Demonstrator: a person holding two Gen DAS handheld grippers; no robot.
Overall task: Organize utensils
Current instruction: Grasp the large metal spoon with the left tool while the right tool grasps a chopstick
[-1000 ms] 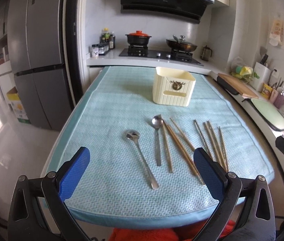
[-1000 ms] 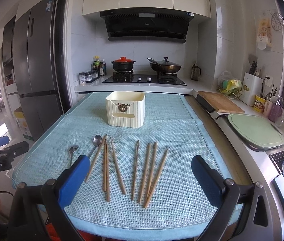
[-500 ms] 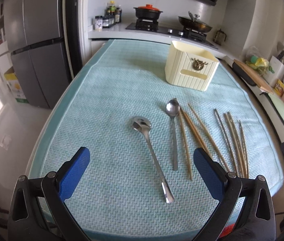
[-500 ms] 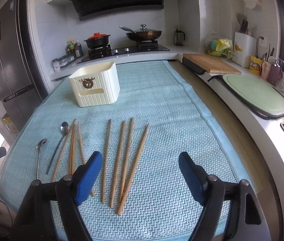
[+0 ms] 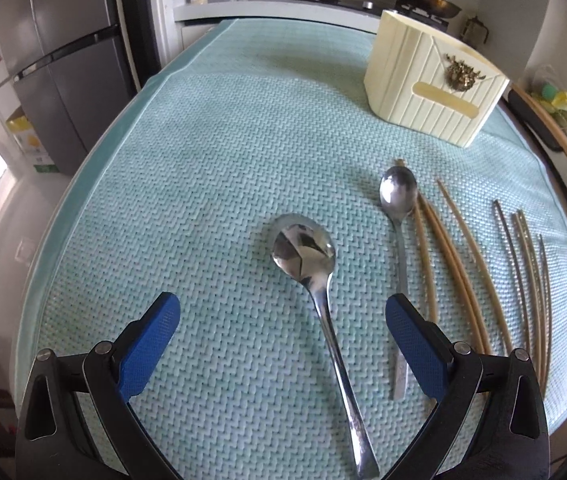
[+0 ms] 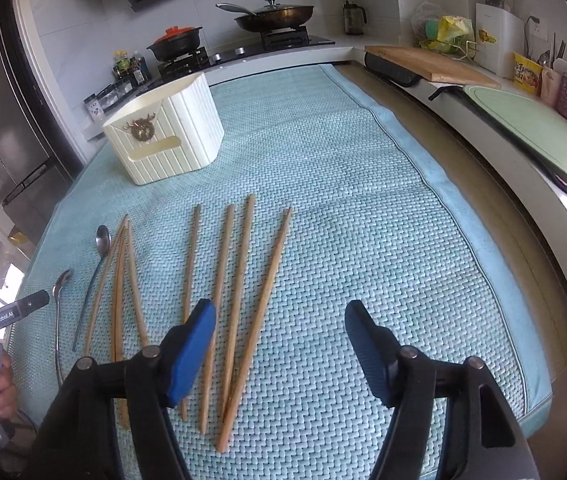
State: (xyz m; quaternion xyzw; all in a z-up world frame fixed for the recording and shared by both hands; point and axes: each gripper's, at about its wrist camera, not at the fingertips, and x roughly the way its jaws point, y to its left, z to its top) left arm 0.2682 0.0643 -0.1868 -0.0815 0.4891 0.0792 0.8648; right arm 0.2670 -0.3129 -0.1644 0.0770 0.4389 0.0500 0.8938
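Left wrist view: the left gripper (image 5: 279, 320) hangs with jaws spread wide and empty over the large spoon (image 5: 315, 280), whose handle runs near-to-far between them. The right gripper (image 6: 279, 328), jaws just closing yet empty, straddles the rightmost chopsticks (image 6: 259, 316), also lying near-to-far.

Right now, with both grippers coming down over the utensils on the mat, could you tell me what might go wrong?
1. The right gripper, whose jaws have just been closing with nothing pressed between them, straddles two close-lying chopsticks; it may take both or roll one away.
2. The large spoon lies flat between the open left gripper pads; its thin shiny handle could slip.
3. The small spoon touches the neighbouring chopsticks and may get nudged.
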